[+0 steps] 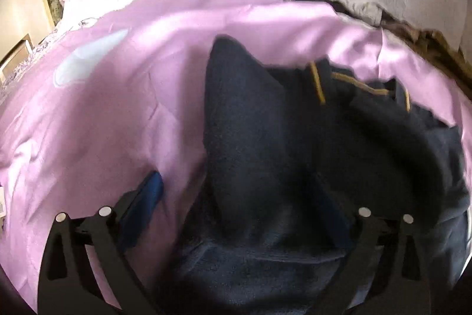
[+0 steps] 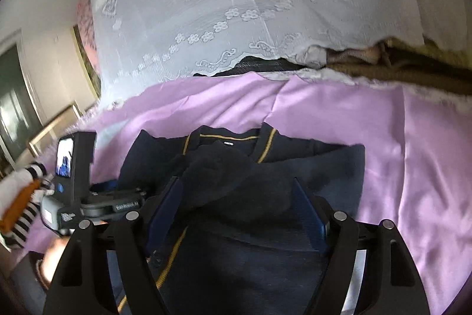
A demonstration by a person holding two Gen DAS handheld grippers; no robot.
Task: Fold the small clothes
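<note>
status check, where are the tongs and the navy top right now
Left tongs open, nothing held. Right tongs open above navy top, which lies part folded on pink sheet. Nothing in the way.

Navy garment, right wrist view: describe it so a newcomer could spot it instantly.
Find the lilac sheet that covers the bed below the white lace curtain. The navy garment lies in the middle of it, partly folded, with a sleeve thrown across its front. It is the only dark item on the sheet, and thin mustard-yellow piping edges its V-neck.
</note>
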